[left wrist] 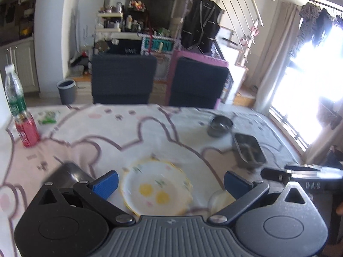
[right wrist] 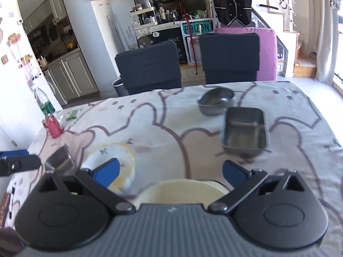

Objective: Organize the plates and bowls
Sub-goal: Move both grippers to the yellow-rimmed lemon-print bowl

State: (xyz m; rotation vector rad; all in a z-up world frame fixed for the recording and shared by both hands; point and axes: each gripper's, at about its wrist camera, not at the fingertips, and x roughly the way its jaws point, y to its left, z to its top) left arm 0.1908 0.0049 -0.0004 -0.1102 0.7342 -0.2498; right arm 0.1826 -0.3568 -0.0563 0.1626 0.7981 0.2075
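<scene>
A white plate with a yellow rim and yellow spots [left wrist: 156, 187] lies on the table between my left gripper's [left wrist: 170, 184] open blue fingers; it also shows in the right wrist view [right wrist: 115, 156]. A cream bowl [right wrist: 182, 192] sits just under my open right gripper [right wrist: 170, 172]; its edge shows in the left wrist view [left wrist: 218, 199]. A round metal bowl [right wrist: 215, 102] and a rectangular metal tray [right wrist: 244, 131] sit farther back on the right. A metal container [left wrist: 66, 174] stands left of the plate. Both grippers are empty.
A red can [left wrist: 27, 131] and a water bottle [left wrist: 14, 92] stand at the table's far left, with a green packet [left wrist: 48, 116] beside them. Two dark chairs [right wrist: 230, 56] stand behind the table. The cloth [right wrist: 150, 124] has a cartoon print.
</scene>
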